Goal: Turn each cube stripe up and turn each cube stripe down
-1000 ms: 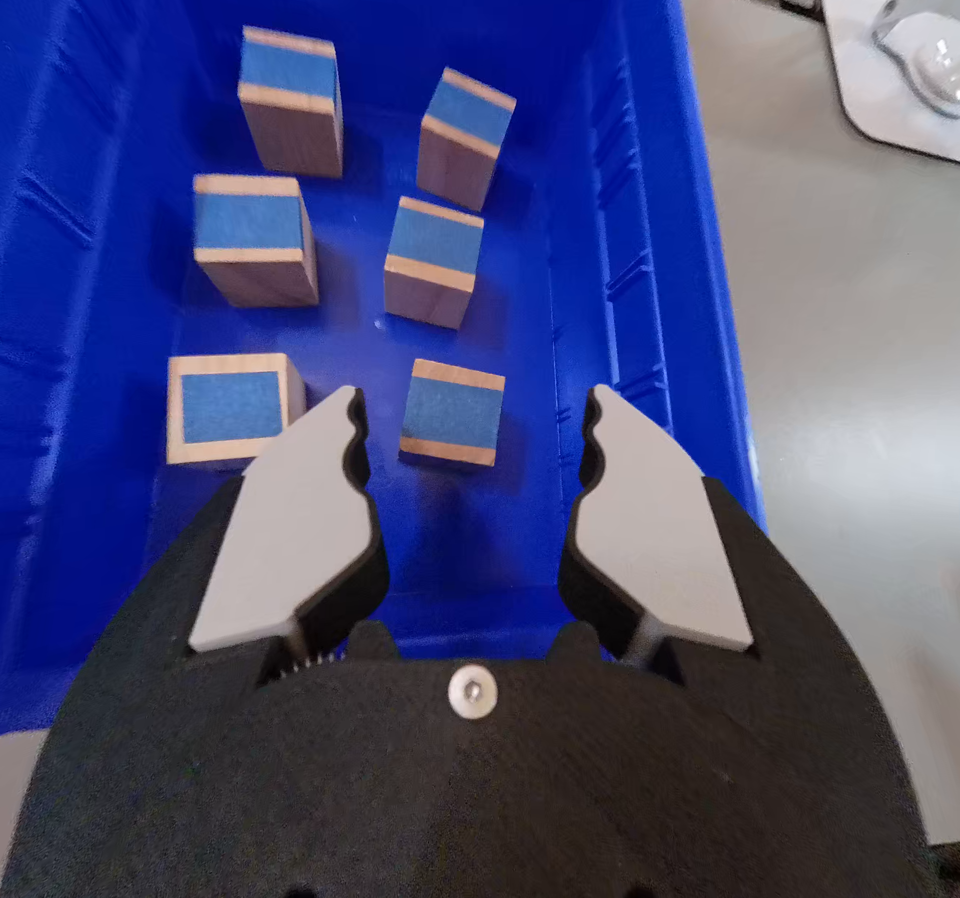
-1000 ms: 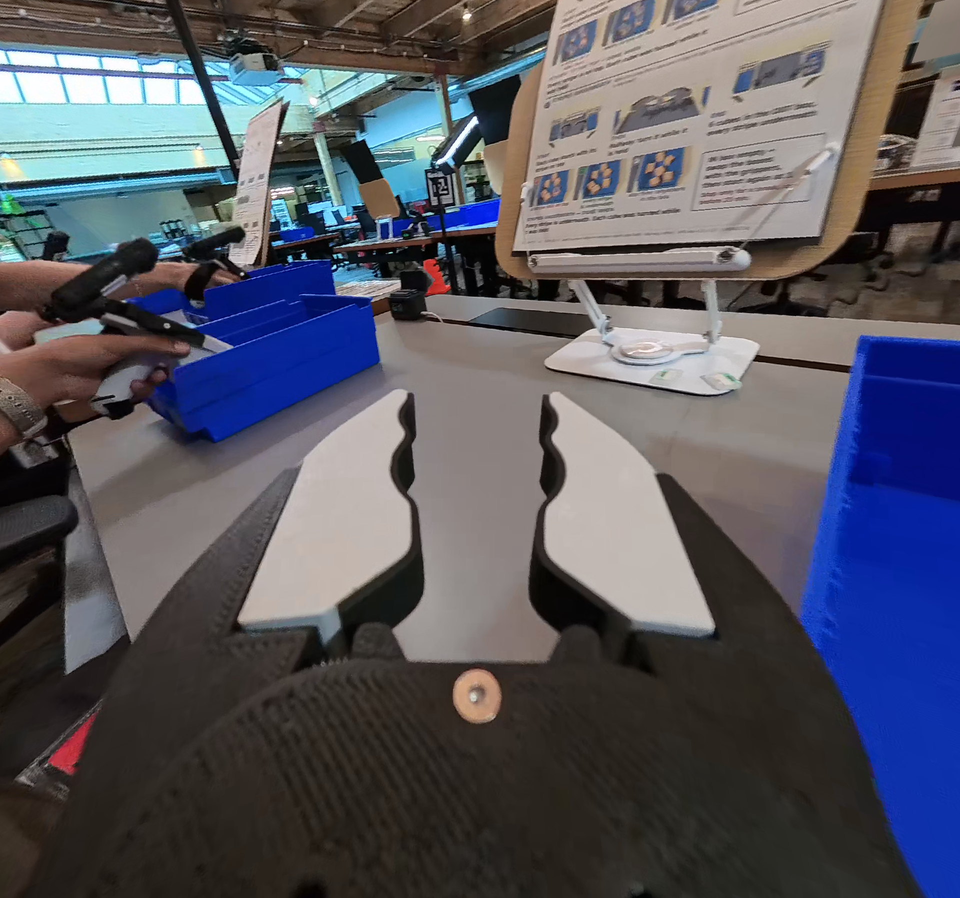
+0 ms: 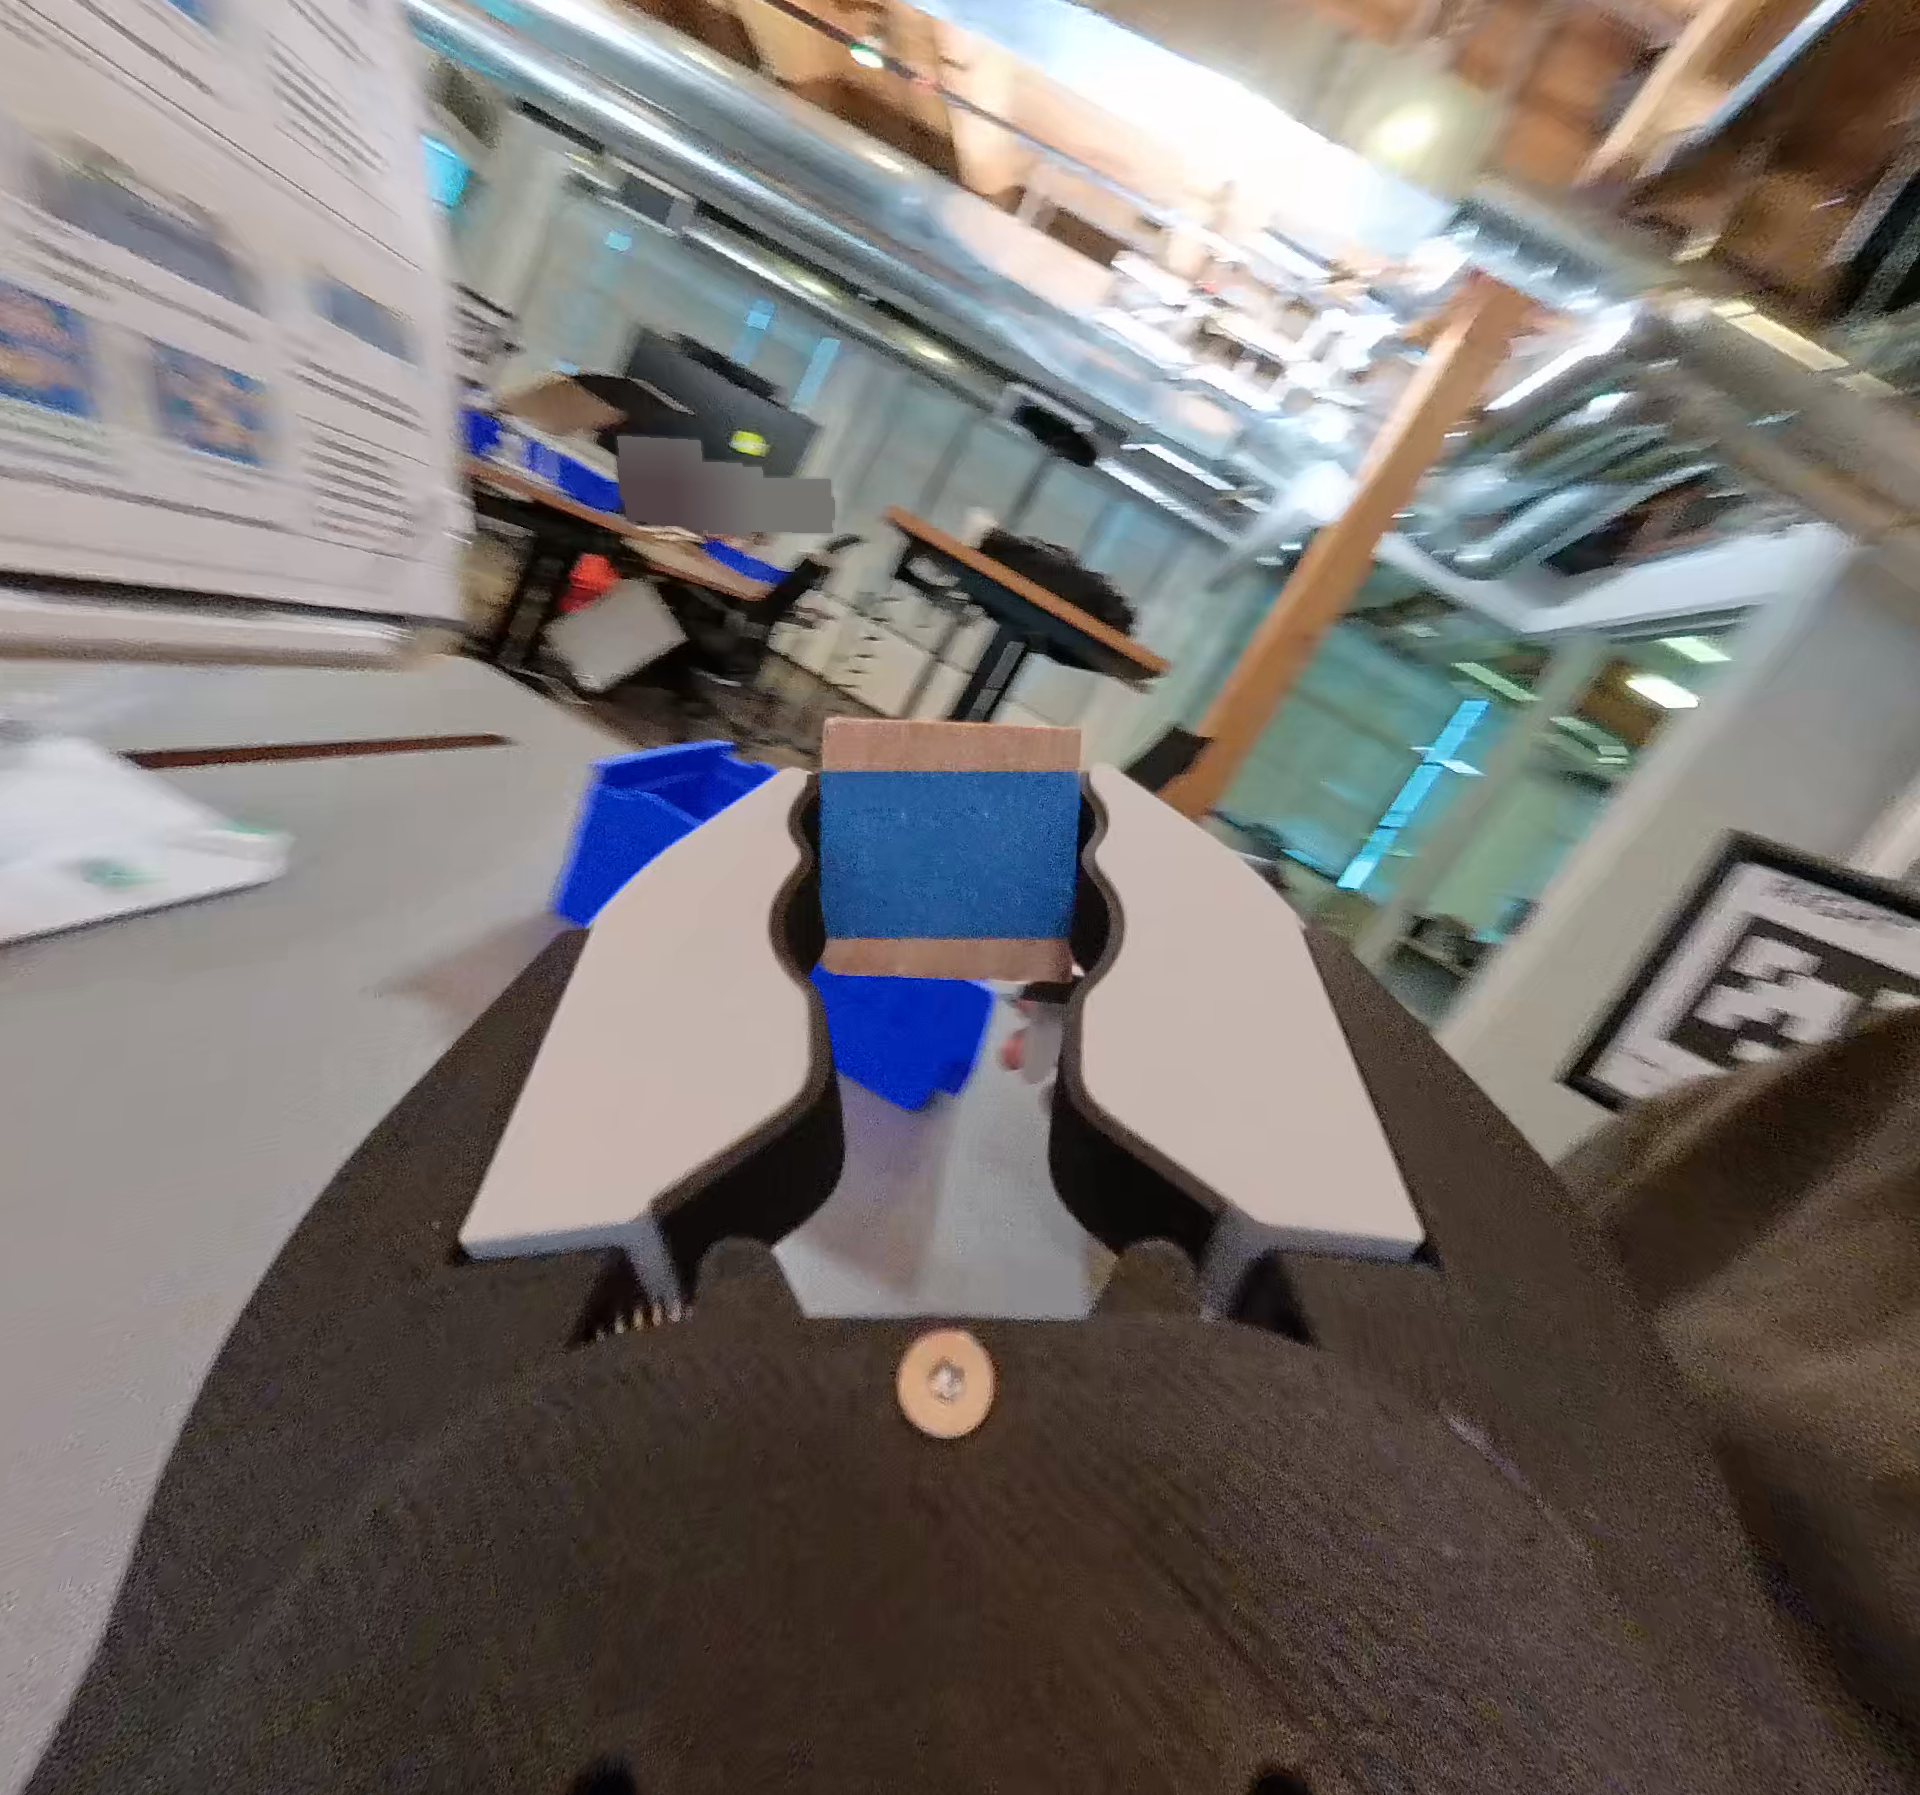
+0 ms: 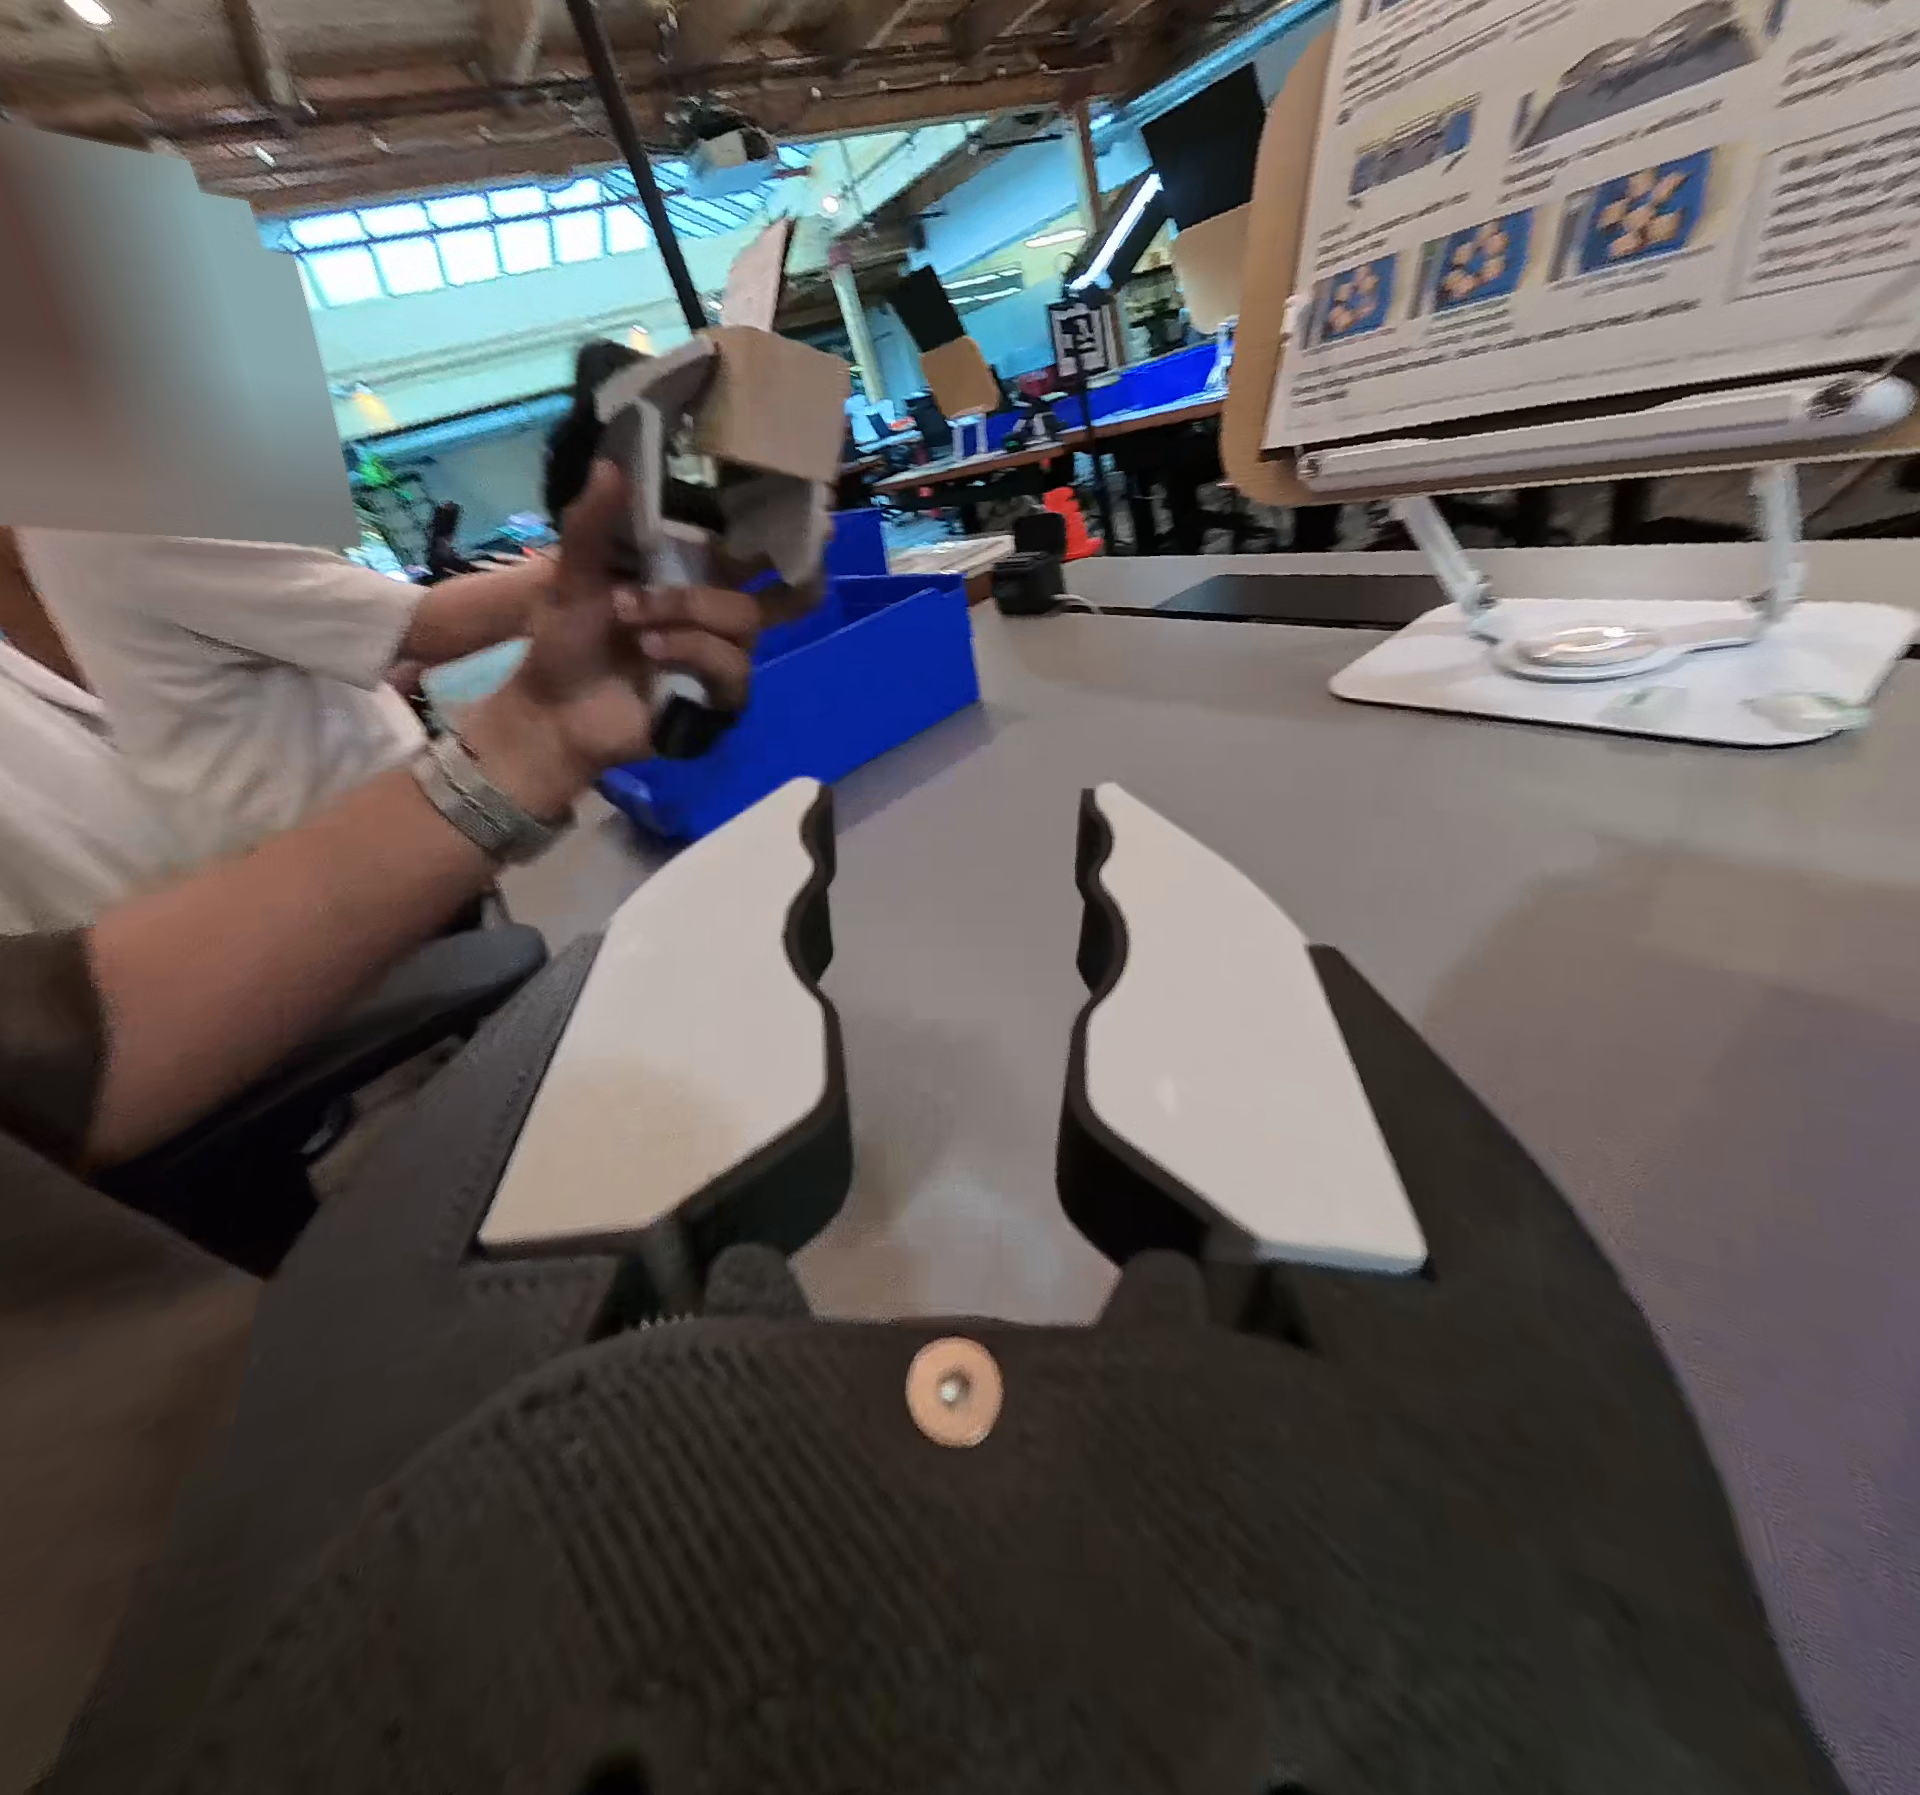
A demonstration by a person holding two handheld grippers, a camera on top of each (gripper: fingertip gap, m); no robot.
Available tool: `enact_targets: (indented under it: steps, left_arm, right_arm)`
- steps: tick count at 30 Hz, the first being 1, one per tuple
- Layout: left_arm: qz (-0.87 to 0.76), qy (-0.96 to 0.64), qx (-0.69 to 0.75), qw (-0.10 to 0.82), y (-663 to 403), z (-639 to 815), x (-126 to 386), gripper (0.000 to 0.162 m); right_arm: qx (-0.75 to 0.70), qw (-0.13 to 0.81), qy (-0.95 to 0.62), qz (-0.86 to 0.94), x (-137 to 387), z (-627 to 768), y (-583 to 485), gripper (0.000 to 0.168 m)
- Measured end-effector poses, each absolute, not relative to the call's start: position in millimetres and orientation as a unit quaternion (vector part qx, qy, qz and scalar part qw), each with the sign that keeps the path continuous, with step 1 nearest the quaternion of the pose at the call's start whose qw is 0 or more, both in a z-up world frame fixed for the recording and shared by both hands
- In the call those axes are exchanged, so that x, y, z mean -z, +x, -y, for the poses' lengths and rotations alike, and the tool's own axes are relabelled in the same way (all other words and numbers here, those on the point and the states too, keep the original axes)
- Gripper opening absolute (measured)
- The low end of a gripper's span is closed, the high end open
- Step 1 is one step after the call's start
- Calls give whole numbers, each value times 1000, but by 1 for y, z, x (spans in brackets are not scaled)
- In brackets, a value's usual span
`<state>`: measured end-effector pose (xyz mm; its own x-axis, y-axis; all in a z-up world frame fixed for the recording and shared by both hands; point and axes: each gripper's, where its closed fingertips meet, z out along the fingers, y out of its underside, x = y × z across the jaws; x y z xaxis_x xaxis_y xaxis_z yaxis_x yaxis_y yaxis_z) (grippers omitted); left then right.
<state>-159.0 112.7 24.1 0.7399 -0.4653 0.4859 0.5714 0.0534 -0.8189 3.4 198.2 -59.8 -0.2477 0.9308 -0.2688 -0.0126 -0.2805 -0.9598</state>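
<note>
My left gripper (image 3: 945,779) is shut on a wooden cube (image 3: 945,852) and holds it up in the air. The cube's blue stripe faces the camera, with bare wood bands above and below it. A blue bin (image 3: 644,820) lies on the grey table beyond the fingers; its inside is hidden. My right gripper (image 4: 953,800) is open and empty, low over the grey table (image 4: 1351,862). In the right wrist view, a hand at the left holds a gripper shut on a wooden cube (image 4: 774,415), raised above another blue bin (image 4: 831,675).
An instruction board (image 4: 1610,135) stands on a white stand (image 4: 1621,665) at the back right of the table; it also shows blurred in the left wrist view (image 3: 208,239). A person in a white shirt (image 4: 208,665) sits at the left.
My left gripper was open above the cubes in the bin. It has shut on one cube and lifted it out, tilting up to face the room. The right gripper has swung left.
</note>
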Motion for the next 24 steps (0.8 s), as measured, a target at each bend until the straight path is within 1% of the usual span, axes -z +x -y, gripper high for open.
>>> enact_targets:
  steps: [6, 11, 19, 24]
  left_arm:
    - [7, -570, 503, 650, -60, -163, 19, 45]
    - [5, -534, 563, 630, -18, -173, 22, 45]
    - [36, -520, 568, 637, -19, -178, 28, 44]
    - [47, -523, 575, 627, -18, -182, 37, 45]
  right_arm:
    - [-705, 299, -490, 415, 52, -190, 3, 63]
    - [-736, 245, -499, 387, 53, -186, 0, 72]
    - [-755, 212, -480, 392, 50, -171, -1, 67]
    - [-762, 206, -487, 374, 50, -171, -6, 56]
